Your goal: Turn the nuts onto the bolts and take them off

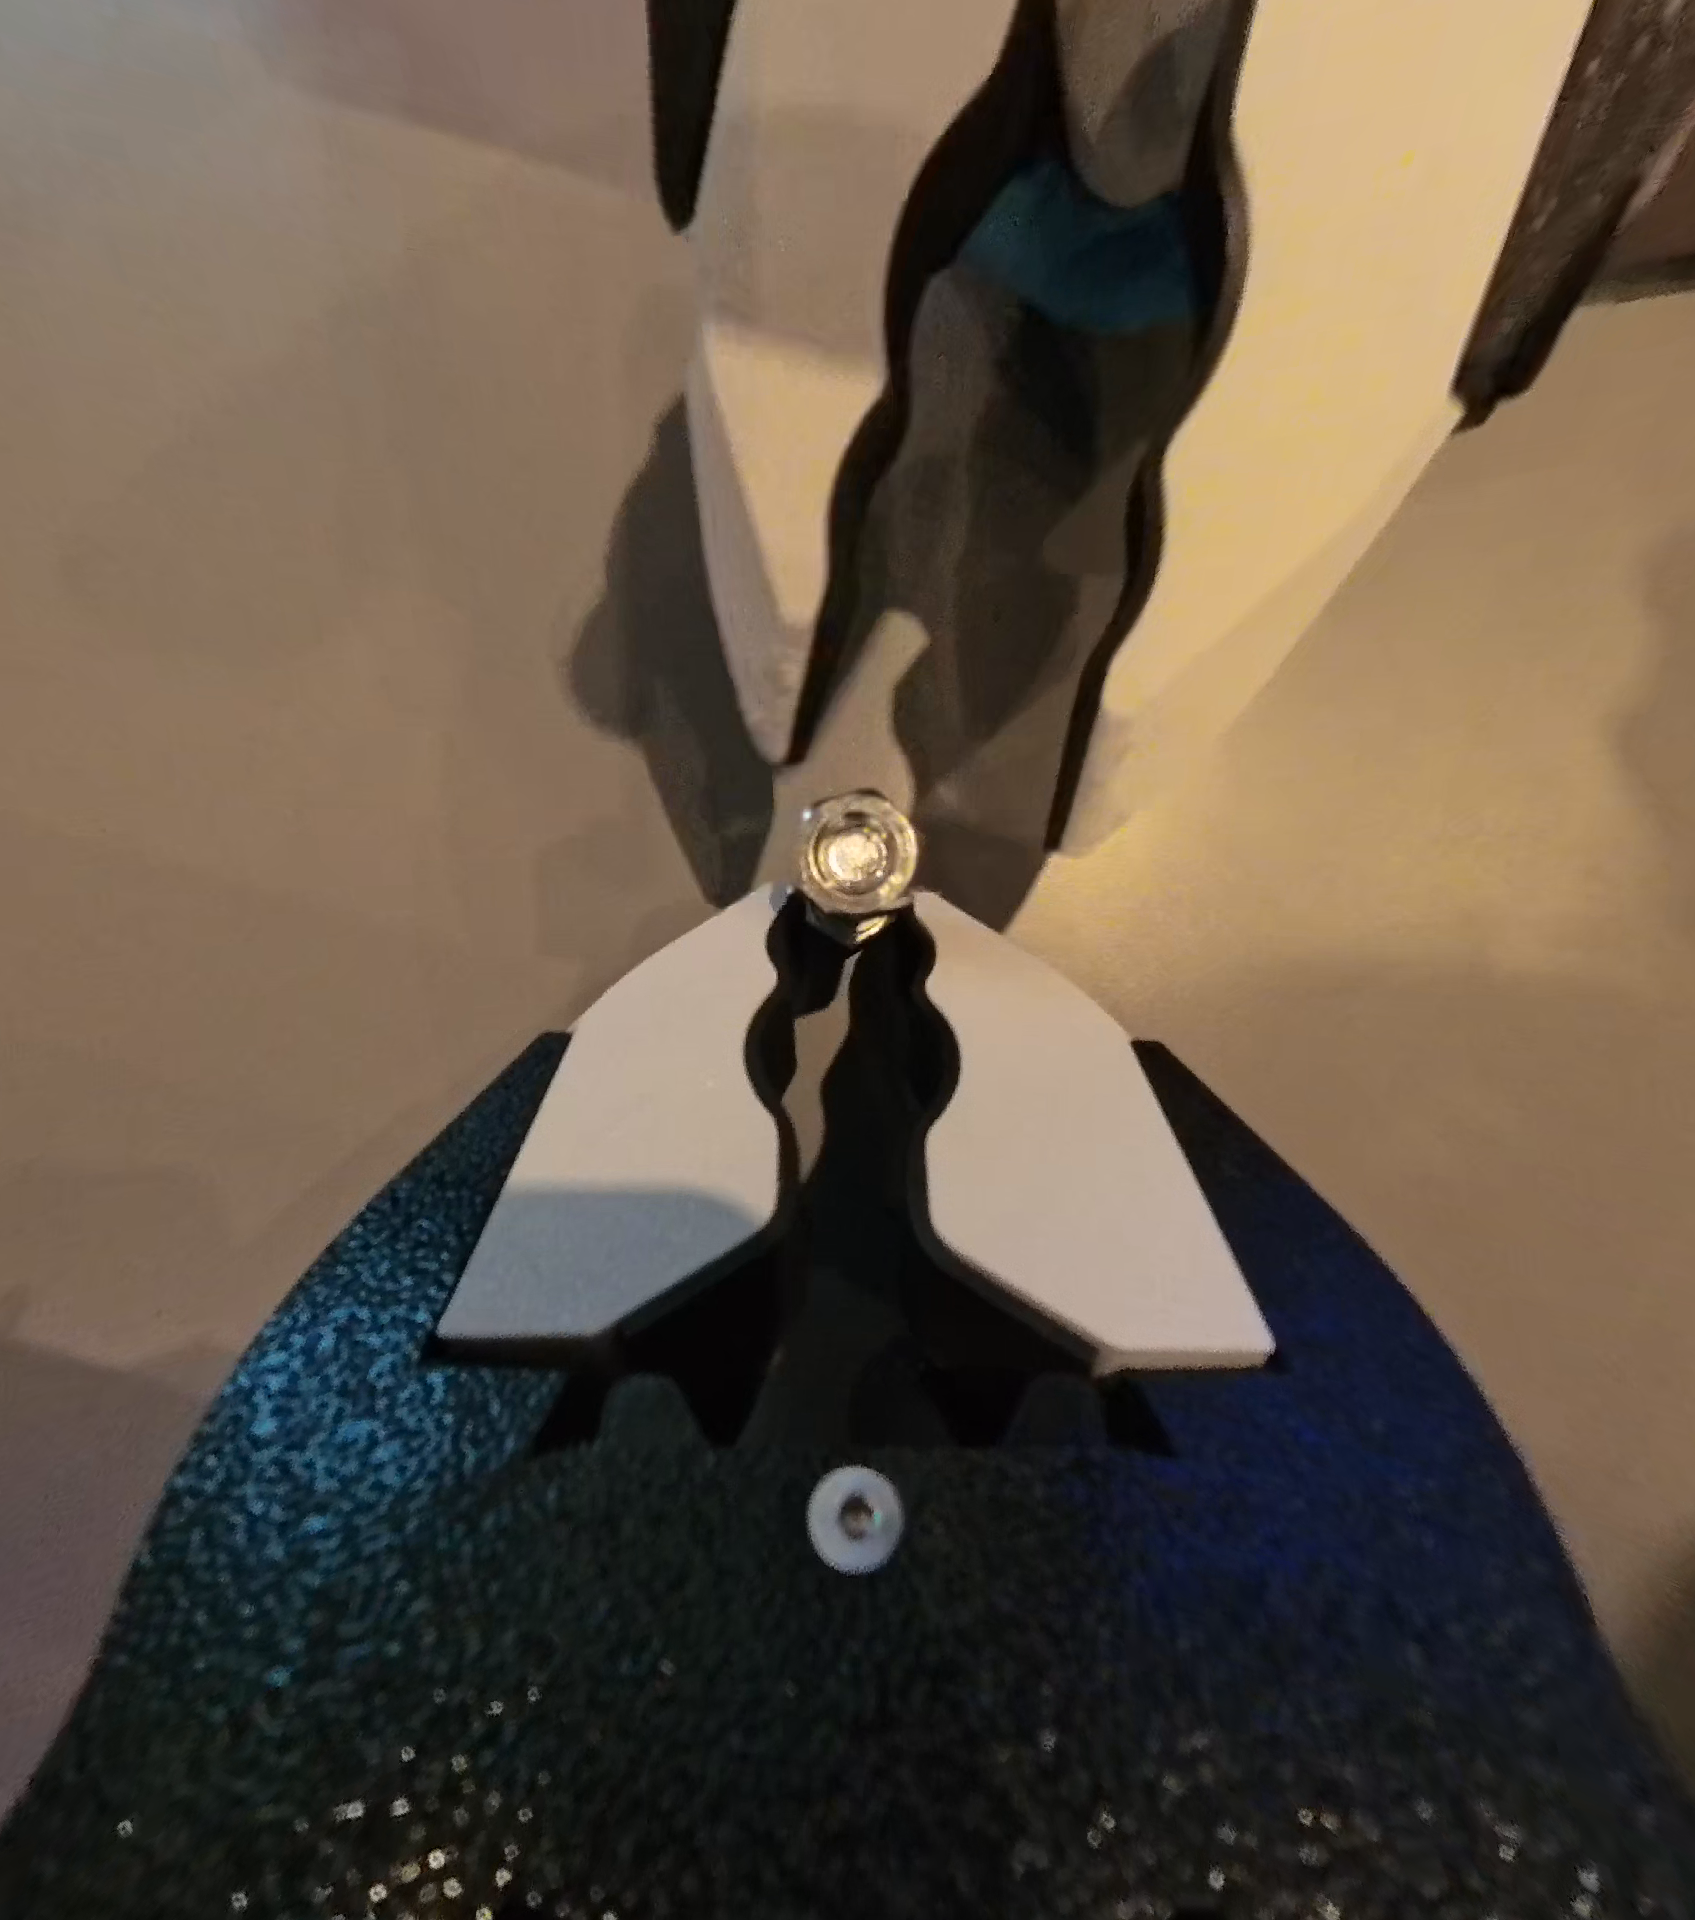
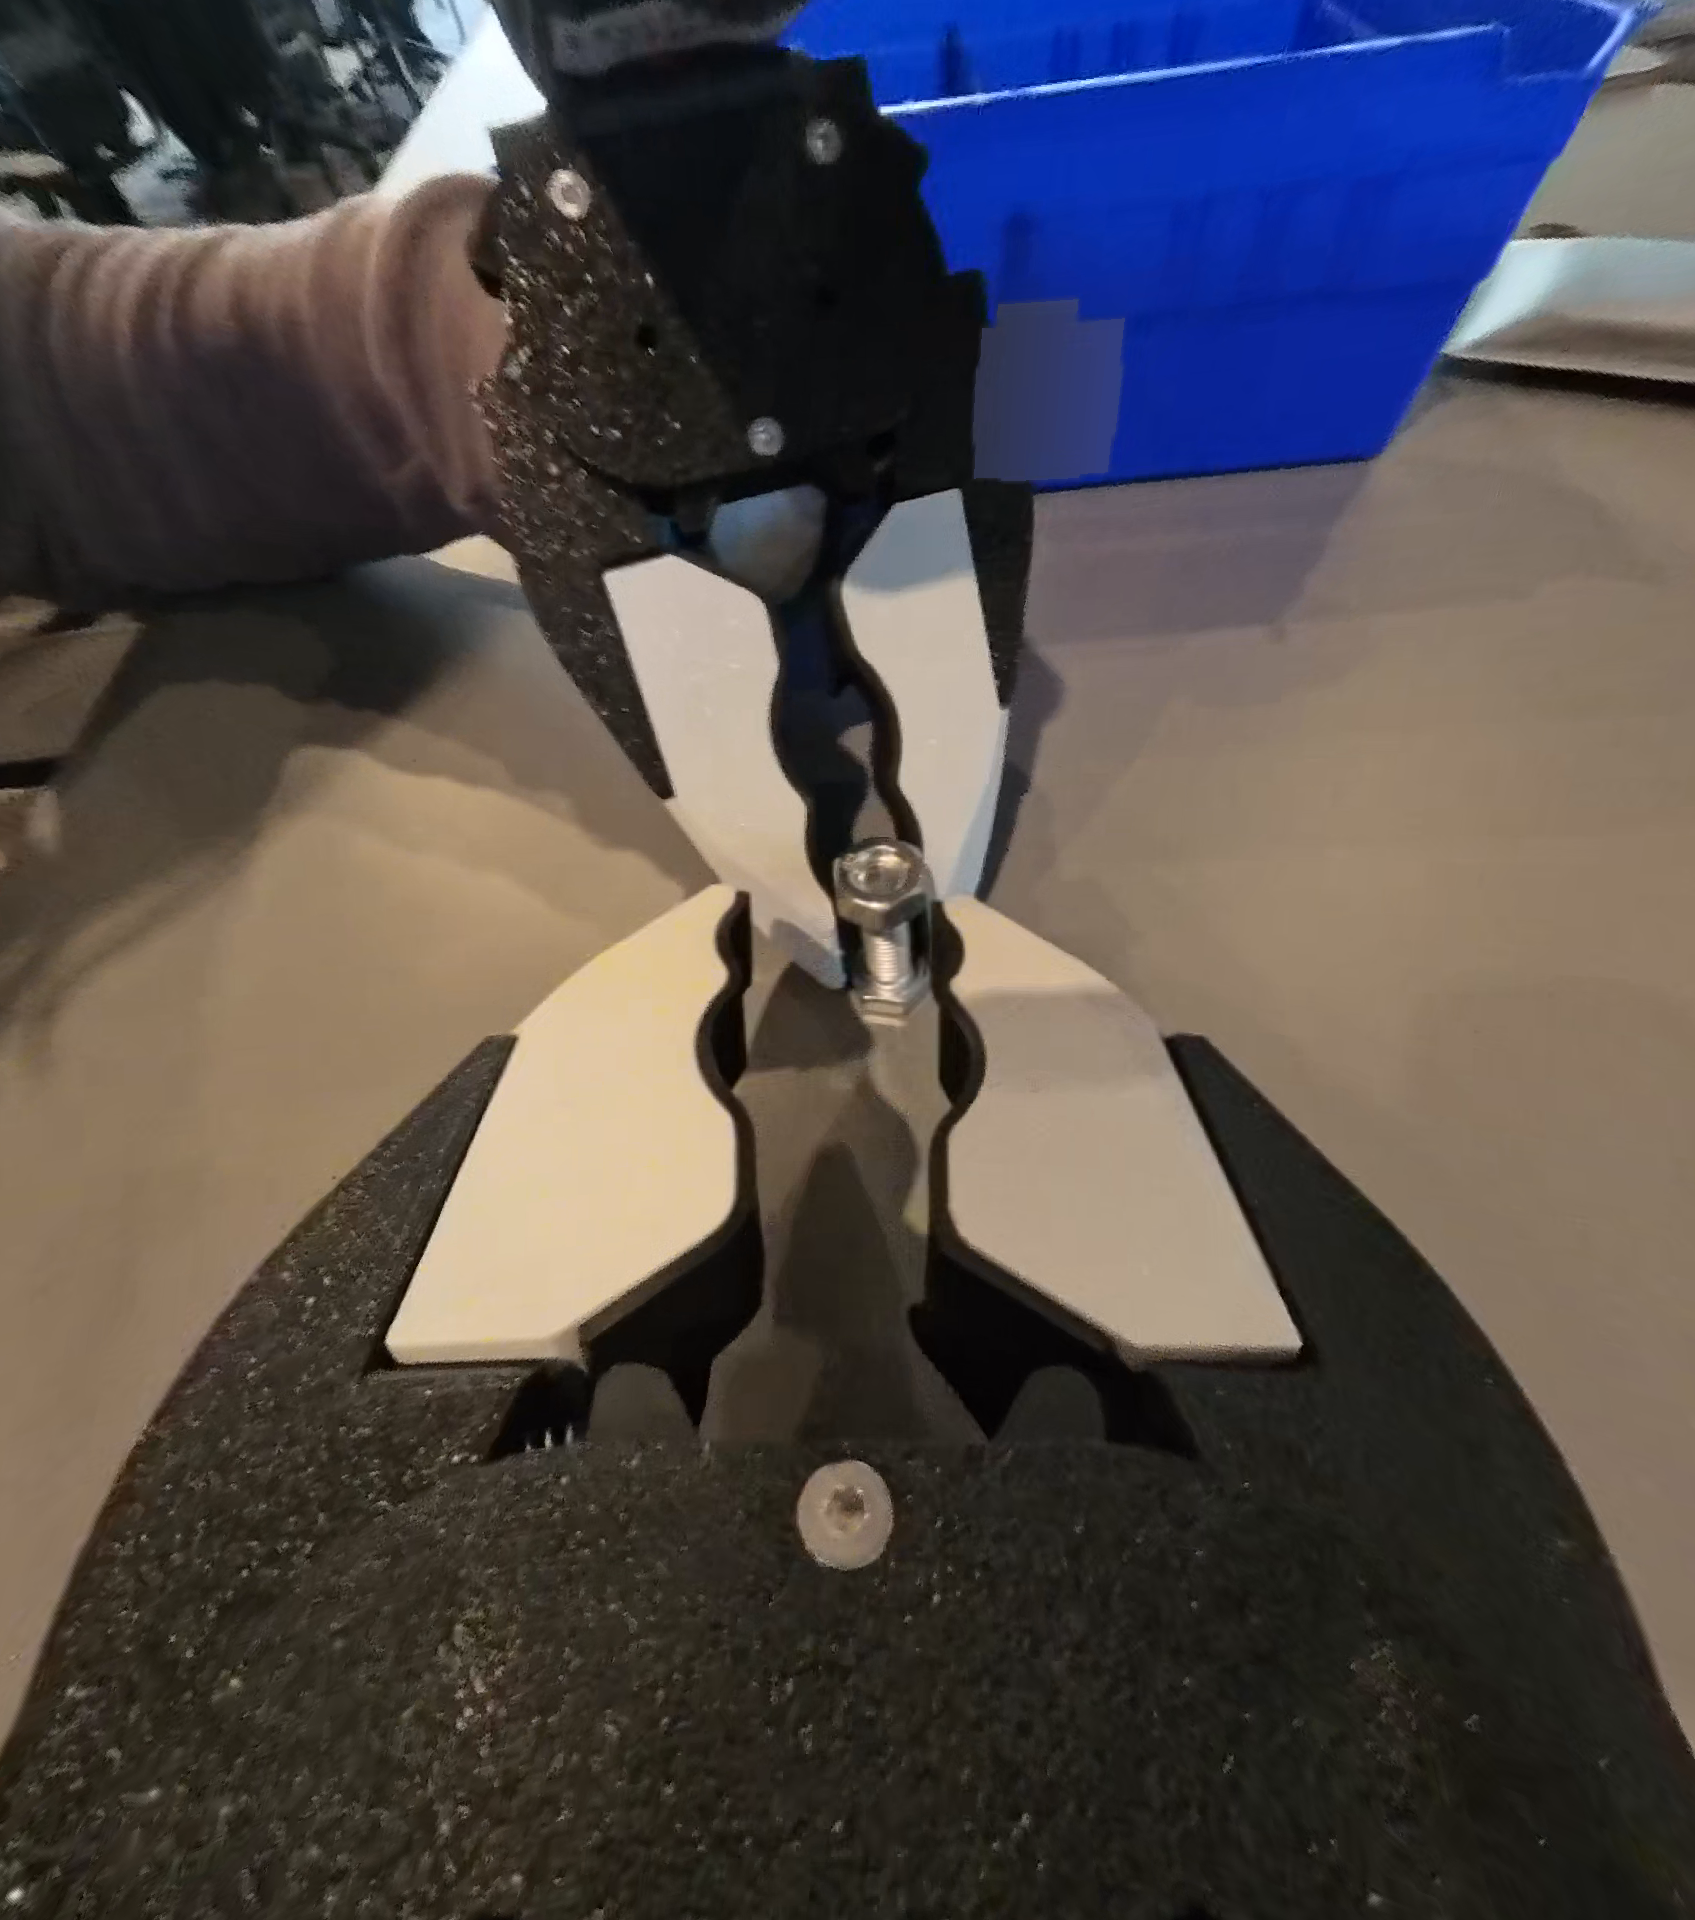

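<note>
Clearly, the left gripper (image 1: 848, 914) clamps the bolt (image 2: 882, 961), its head hidden; right gripper (image 2: 848, 925) is parted around the nut (image 2: 879, 881).

Right claw (image 2: 848, 951): grey fingers with wavy black inner edges, parted around the bolt; right fingertip beside the shaft, left fingertip clear of it.
Bolt (image 2: 882, 961): silver, upright, head resting on the desk.
Nut (image 2: 879, 883): silver hex, at the top of the bolt's thread.
Left claw (image 2: 874, 883): reaching in from the far side, tips closed on the nut.
Sleeve (image 2: 168, 405): grey-brown, on the person's arm behind the left claw.
Desk (image 2: 1394, 831): plain grey surface.
Bin (image 2: 1238, 239): blue plastic, standing on the desk behind the left claw.
</note>
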Demonstrator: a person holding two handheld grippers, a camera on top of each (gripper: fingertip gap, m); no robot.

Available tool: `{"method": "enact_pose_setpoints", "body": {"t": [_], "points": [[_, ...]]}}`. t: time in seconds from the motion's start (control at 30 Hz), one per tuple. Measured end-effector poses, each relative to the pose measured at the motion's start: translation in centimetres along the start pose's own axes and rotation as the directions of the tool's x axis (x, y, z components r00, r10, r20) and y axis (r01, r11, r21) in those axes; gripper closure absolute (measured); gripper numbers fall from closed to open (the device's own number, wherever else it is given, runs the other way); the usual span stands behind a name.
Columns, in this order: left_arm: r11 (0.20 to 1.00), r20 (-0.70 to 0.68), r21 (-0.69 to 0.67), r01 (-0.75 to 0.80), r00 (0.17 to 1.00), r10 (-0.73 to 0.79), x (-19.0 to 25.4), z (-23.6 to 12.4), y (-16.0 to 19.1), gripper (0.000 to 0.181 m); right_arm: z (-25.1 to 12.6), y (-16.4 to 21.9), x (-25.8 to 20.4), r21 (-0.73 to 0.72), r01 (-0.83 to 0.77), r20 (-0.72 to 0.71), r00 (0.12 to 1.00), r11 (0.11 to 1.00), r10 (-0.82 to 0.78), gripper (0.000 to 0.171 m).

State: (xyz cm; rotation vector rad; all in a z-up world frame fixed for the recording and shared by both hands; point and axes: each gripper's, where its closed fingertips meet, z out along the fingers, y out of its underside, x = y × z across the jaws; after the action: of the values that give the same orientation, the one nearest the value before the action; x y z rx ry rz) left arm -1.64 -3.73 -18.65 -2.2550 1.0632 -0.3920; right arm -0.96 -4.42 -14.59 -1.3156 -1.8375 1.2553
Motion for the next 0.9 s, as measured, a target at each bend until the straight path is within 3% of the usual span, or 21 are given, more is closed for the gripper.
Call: {"method": "enact_pose_setpoints", "body": {"t": [0.1, 0.13, 0.17, 0.33, 0.47, 0.53, 0.67, 0.83, 0.87, 0.9], "points": [[1.000, -0.007, 0.003, 0.000, 1.000, 0.000, 0.1, 0.0, 0.0, 0.165, 0.7, 0.7, -0.7, -0.064, 0.037, 0.028, 0.999, 0.997, -0.035, 0.133], [1.000, -0.007, 0.004, 0.003, 1.000, -0.003, 0.0, 0.0, 0.0, 0.164, 0.5, 0.9, -1.4, -0.069, 0.041, 0.069, 0.997, 0.997, -0.036, 0.142], [1.000, -0.007, 0.007, 0.000, 1.000, 0.000, 0.0, 0.0, 0.0, 0.165, 0.1, 1.0, -2.4, -0.064, 0.043, 0.143, 0.989, 0.997, -0.034, 0.166], [1.000, -0.004, 0.005, -0.005, 1.000, 0.005, 0.1, 0.0, 0.0, 0.165, 0.0, 0.0, -0.1, -0.001, 0.040, -0.011, 0.999, 0.999, -0.040, 0.139], [1.000, -0.004, 0.009, -0.001, 1.000, 0.001, 0.1, 0.0, 0.0, 0.165, 0.8, 0.7, -0.7, -0.071, 0.062, 0.016, 0.998, 0.996, -0.061, 0.132], [1.000, -0.004, 0.012, 0.001, 1.000, -0.001, 0.0, -0.1, 0.1, 0.165, 0.1, 0.8, -2.0, -0.054, 0.072, 0.102, 0.993, 0.996, -0.066, 0.168], [1.000, -0.004, 0.013, 0.000, 1.000, 0.000, 0.0, 0.0, 0.0, 0.165, 0.0, 0.1, -0.2, -0.009, 0.037, -0.008, 0.999, 0.999, -0.037, 0.140], [1.000, -0.005, 0.014, 0.002, 1.000, -0.001, 0.1, -0.1, 0.1, 0.165, 0.9, 0.7, -0.7, -0.073, 0.070, 0.007, 0.998, 0.995, -0.070, 0.130], [1.000, -0.004, 0.014, 0.005, 1.000, -0.005, 0.0, -0.1, 0.1, 0.164, 0.6, 0.8, -1.1, -0.071, 0.075, 0.029, 0.997, 0.995, -0.073, 0.141], [1.000, -0.004, 0.016, 0.003, 1.000, -0.003, 0.0, -0.1, 0.1, 0.165, 0.2, 0.7, -1.7, -0.052, 0.075, 0.081, 0.994, 0.996, -0.071, 0.165]]}}
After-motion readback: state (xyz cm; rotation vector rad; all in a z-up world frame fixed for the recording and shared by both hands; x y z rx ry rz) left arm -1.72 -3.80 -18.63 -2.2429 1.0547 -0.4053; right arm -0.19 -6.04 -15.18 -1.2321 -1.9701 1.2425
